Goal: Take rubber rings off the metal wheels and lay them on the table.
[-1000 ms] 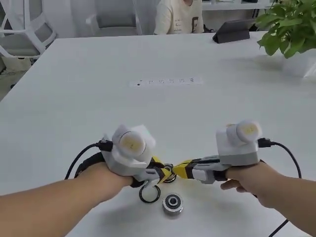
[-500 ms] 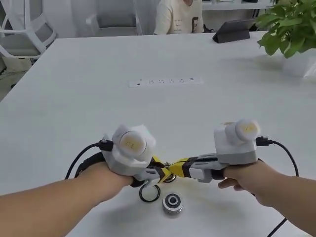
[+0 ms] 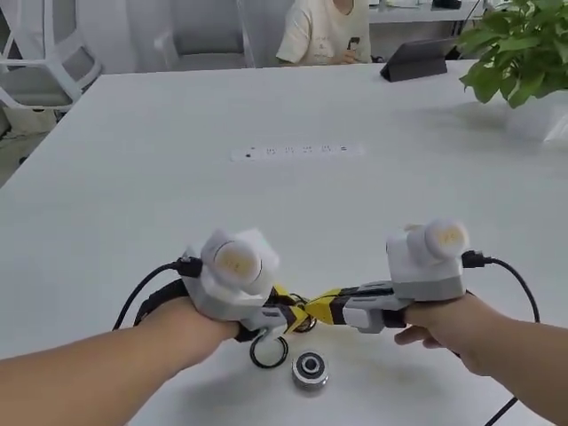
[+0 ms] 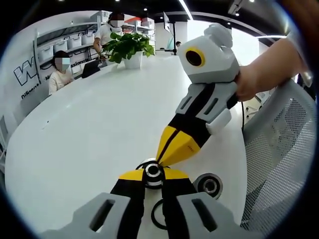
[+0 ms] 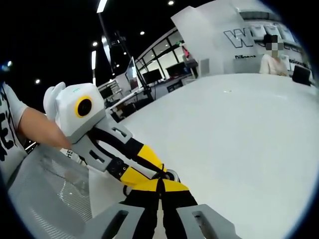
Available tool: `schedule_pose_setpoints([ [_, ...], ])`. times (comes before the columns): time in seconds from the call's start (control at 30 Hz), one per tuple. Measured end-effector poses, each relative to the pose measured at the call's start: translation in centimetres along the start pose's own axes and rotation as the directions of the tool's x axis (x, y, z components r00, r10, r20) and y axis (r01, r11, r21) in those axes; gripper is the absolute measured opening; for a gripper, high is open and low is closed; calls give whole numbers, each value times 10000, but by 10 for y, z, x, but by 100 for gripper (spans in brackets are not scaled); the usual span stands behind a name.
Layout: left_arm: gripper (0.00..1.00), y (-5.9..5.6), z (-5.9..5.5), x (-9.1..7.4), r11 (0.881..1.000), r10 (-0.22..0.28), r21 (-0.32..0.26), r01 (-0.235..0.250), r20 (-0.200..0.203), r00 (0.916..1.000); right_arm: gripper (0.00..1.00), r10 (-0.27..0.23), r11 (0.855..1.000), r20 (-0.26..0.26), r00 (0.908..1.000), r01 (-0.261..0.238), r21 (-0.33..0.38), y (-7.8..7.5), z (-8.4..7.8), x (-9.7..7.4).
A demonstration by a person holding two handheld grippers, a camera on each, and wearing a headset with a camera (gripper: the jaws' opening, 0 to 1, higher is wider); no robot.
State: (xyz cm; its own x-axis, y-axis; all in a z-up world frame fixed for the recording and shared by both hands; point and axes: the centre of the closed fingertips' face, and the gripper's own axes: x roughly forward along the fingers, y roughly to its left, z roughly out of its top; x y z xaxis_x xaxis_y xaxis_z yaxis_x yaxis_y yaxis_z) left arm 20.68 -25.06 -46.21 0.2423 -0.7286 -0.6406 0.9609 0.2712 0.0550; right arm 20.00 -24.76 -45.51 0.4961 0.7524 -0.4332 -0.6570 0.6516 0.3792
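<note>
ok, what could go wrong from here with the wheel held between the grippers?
1. The left gripper holds the wheel only at its jaw tips. If the right gripper, shut at the wheel's rim, pulls hard, the wheel could twist free and drop.
2. A loose wheel and a rubber ring lie on the table right below, so a dropped wheel could knock them away.
3. Whether the right jaws have caught rubber is hidden; they may slip off.

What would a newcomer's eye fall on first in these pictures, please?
At the front edge of the white table, the left hand-held gripper clamps a small metal wheel while the right hand-held gripper, tips closed, meets it head-on. Just beside them lie a loose black rubber ring and a second wheel. A leafy plant stands at the far right.
</note>
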Motion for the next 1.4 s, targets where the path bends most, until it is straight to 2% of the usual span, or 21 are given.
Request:
schedule_pose_setpoints([
  [0.5,7,1,1,0,9999,-86,-58,86,-15,10000,0,-64,9999,-12,10000,65,139,-3,0,-1],
  [0.73,10,-3,3,-3,9995,-279,116,279,-2,9996,0,-43,9998,34,10000,43,169,-2,1,-2],
  [1.0,14,-7,15,-18,9989,-442,182,434,438,9981,0,53,9993,295,9996,-64,366,0,8,-4],
  [1.17,20,-5,16,-32,9989,-402,281,385,620,9973,0,133,9988,479,9988,-155,458,1,12,-6],
  [1.4,29,-1,17,-55,9996,-274,89,267,901,9956,0,278,9975,745,9968,-325,624,6,19,-9],
])
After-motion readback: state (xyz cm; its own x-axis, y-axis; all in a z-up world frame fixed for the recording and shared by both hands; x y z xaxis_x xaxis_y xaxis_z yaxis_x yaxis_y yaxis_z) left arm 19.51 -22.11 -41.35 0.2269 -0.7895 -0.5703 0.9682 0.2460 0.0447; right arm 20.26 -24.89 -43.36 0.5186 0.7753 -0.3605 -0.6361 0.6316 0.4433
